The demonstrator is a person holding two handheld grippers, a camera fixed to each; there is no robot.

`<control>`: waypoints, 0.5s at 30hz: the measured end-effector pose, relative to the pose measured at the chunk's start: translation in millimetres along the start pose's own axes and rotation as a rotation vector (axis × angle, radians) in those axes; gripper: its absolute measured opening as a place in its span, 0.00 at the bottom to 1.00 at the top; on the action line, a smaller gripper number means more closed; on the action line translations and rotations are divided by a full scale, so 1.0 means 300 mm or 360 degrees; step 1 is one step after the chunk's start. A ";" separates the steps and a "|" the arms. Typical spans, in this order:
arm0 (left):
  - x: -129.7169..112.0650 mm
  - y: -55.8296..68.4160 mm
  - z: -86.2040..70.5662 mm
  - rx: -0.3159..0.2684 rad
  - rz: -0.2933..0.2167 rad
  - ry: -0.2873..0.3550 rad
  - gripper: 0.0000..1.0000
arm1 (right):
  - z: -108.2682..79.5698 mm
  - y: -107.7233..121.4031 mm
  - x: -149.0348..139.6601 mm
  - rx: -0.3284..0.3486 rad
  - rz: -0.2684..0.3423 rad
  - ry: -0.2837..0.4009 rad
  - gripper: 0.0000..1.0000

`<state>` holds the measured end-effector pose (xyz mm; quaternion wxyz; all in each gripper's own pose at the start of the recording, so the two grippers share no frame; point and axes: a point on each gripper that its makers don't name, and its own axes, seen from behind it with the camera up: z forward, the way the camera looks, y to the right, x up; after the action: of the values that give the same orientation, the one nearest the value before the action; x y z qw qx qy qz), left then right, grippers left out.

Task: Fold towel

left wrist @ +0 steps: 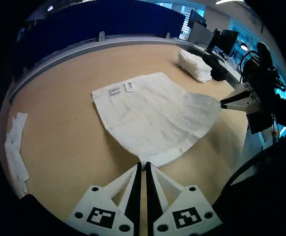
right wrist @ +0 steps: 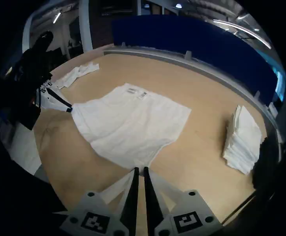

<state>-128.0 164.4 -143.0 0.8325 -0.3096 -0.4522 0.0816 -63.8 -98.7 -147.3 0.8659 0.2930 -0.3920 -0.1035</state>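
A white towel (left wrist: 154,114) lies spread on the wooden table (left wrist: 64,118), with two labels near its far edge. In the left gripper view my left gripper (left wrist: 143,164) is shut on the towel's near corner. Off to the right, my right gripper (left wrist: 221,104) pinches another corner, which is lifted slightly. In the right gripper view the towel (right wrist: 127,122) stretches away from my right gripper (right wrist: 140,169), shut on its near corner. My left gripper (right wrist: 70,109) holds the corner at the left, with a dark-sleeved arm behind it.
A stack of folded white towels (left wrist: 194,65) (right wrist: 241,139) sits near the table's edge. A loose white cloth (left wrist: 15,153) (right wrist: 78,74) lies apart on the table. A blue partition (left wrist: 103,19) runs along the far side, with monitors (left wrist: 206,33) beyond.
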 end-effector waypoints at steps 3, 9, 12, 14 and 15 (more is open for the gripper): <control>-0.011 0.004 -0.003 -0.0006 -0.0014 -0.0009 0.08 | -0.004 -0.002 -0.002 0.0002 0.0009 -0.0003 0.09; -0.006 0.003 -0.021 -0.0030 -0.0043 -0.0017 0.08 | -0.009 -0.004 0.014 0.0010 0.0021 0.0004 0.09; 0.005 0.003 -0.038 -0.0062 -0.0064 -0.0037 0.08 | -0.016 -0.002 0.038 0.0021 0.0035 0.0014 0.09; 0.020 -0.003 -0.045 -0.0080 -0.0082 -0.0045 0.08 | -0.022 0.003 0.060 0.0027 0.0051 0.0023 0.09; 0.029 -0.009 -0.048 -0.0085 -0.0090 -0.0046 0.08 | -0.025 0.007 0.071 0.0029 0.0059 0.0028 0.09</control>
<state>-111.8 159.6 -141.1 0.8193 -0.3175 -0.4748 0.0504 -44.1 -102.5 -136.7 0.8684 0.2944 -0.3906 -0.0812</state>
